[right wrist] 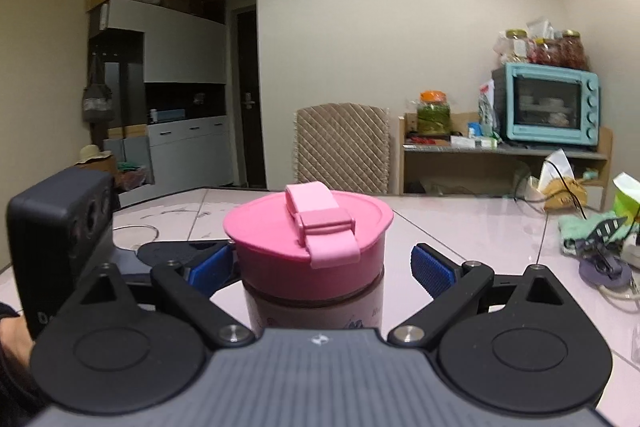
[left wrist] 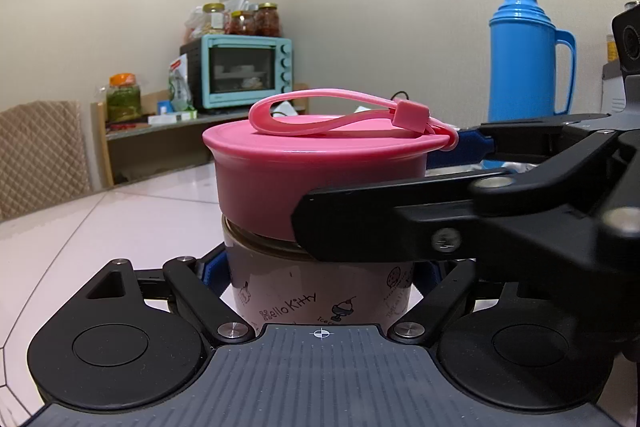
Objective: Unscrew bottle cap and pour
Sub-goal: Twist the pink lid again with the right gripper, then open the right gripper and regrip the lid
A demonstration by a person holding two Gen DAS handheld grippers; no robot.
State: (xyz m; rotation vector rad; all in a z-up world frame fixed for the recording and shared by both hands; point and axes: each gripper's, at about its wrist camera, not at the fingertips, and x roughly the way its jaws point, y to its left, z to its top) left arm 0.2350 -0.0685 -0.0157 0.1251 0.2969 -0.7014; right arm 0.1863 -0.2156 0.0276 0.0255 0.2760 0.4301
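A pale pink Hello Kitty bottle (left wrist: 316,303) stands upright on the white table, topped by a wide pink screw cap (left wrist: 316,167) with a pink loop strap. My left gripper (left wrist: 320,271) is shut on the bottle body just below the cap. My right gripper (right wrist: 324,263) is open around the cap (right wrist: 308,251); its blue pads (right wrist: 434,269) stand clear of the cap on both sides. In the left wrist view the right gripper's black fingers (left wrist: 360,227) reach in from the right at cap height.
A blue thermos jug (left wrist: 528,59) stands at the back right of the table. A teal toaster oven (right wrist: 548,103) and jars sit on a wooden shelf by the wall. Cloths, cables and a green box (right wrist: 624,203) lie at the table's right. A quilted chair back (right wrist: 340,147) is behind the table.
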